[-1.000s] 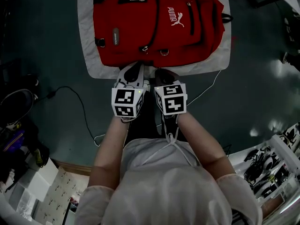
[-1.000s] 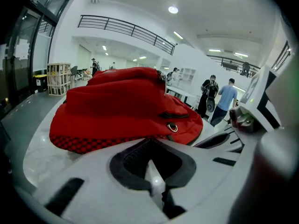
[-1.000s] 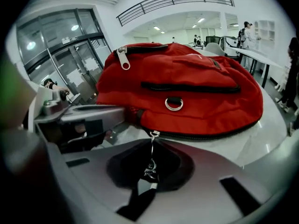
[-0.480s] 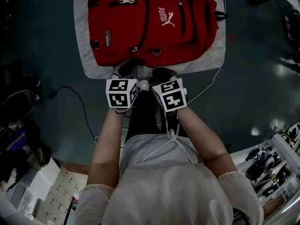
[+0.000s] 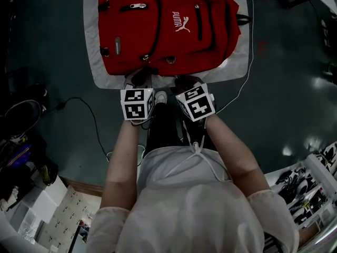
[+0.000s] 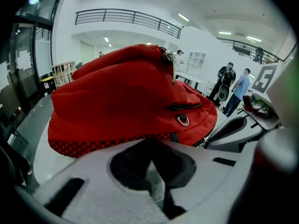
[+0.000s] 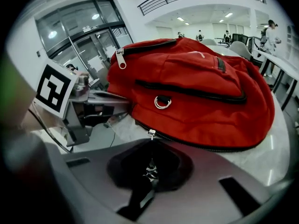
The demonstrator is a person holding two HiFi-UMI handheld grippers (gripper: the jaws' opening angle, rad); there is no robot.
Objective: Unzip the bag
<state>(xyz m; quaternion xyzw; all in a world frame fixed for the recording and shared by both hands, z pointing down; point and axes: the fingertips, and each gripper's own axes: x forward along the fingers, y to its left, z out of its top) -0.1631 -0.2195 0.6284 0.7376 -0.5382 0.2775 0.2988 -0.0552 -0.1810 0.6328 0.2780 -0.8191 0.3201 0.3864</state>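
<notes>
A red backpack lies flat on a grey-white covered table, its bottom edge toward me. My left gripper is at that near edge; in the left gripper view its jaws are shut against the bag's checkered lower hem. My right gripper sits beside it. In the right gripper view a metal zipper slider hangs from the bag's lower zip, and its pull runs down into the shut right gripper. The left gripper shows at the left there.
A black cable and a white cable trail over the dark floor. Clutter lies at the left, and a shelf with gear stands at the lower right. People stand far off behind the table.
Both grippers have edged forward to the bag's near edge. The gap between their marker cubes has widened slightly, and the right cube has tilted.
</notes>
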